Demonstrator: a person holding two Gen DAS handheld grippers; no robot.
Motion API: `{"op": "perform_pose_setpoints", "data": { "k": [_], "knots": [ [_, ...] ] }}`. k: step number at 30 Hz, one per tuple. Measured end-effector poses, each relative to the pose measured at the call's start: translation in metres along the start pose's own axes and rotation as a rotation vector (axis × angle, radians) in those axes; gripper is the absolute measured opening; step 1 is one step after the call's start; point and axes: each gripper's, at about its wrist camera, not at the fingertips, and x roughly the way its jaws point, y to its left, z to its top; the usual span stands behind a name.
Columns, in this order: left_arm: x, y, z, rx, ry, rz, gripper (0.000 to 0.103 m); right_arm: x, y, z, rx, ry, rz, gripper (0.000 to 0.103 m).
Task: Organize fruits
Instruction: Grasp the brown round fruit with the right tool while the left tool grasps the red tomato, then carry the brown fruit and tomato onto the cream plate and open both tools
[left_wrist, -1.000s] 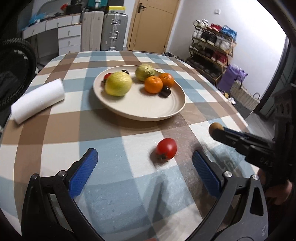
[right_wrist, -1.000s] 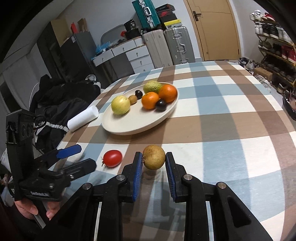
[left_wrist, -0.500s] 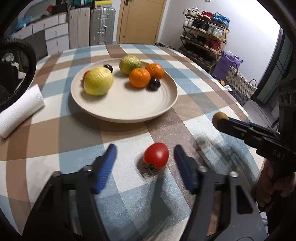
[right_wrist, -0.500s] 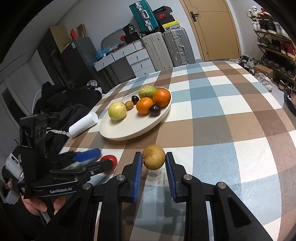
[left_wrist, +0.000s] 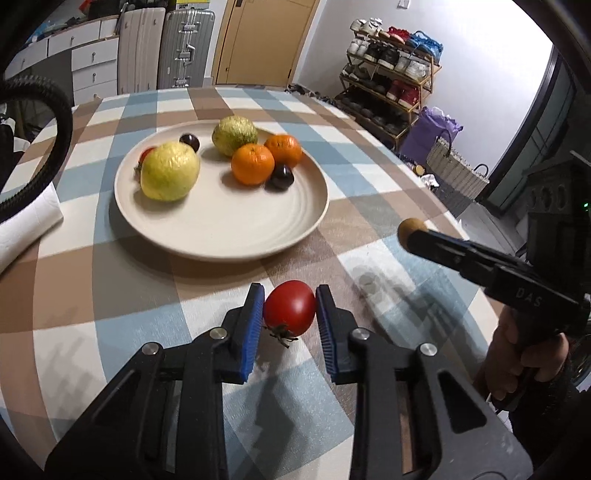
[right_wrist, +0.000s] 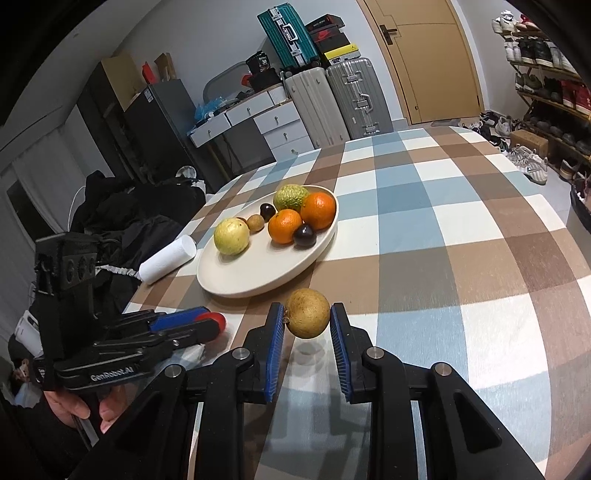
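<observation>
The left tool has its 2 blue pads pressed on both sides of a red tomato, so it is closed on the tomato. The tomato's green stem points down toward the checked worktop. I cannot tell if the tomato is touching the cloth or just above it. It sits just in front of the plate.

The right tool is closed on a small brown fruit. Both blue pads touch it, one on each side. The brown fruit is up in the air, a little above the worktop, and its shadow lies on the cloth under it. It is near the front edge of the plate. In the left view the right tool comes in from the right side with the brown fruit at its tip, and a hand holds its handle.

The cream plate sits in the middle of the worktop. On it are a big yellow fruit, a green fruit, 2 oranges side by side, and 2 dark plums. 1 plum touches the near orange. The other plum is at the back, between the yellow fruit and the green fruit. The right view also shows a small brown fruit on the plate next to the yellow one.

A white paper roll lies on the worktop to the left of the plate, apart from it.
</observation>
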Motion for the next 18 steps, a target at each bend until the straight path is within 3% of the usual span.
{"op": "perform_pose_setpoints", "data": {
  "k": [10,18],
  "knots": [
    [-0.021,0.012,0.042,0.000,-0.069,0.007,0.026,0.021,0.014,0.019,-0.032,0.022,0.044,0.026],
    [-0.020,0.032,0.090,-0.029,-0.087,0.031,0.026,0.041,0.024,0.057,-0.056,0.024,0.078,0.026]
  ]
}}
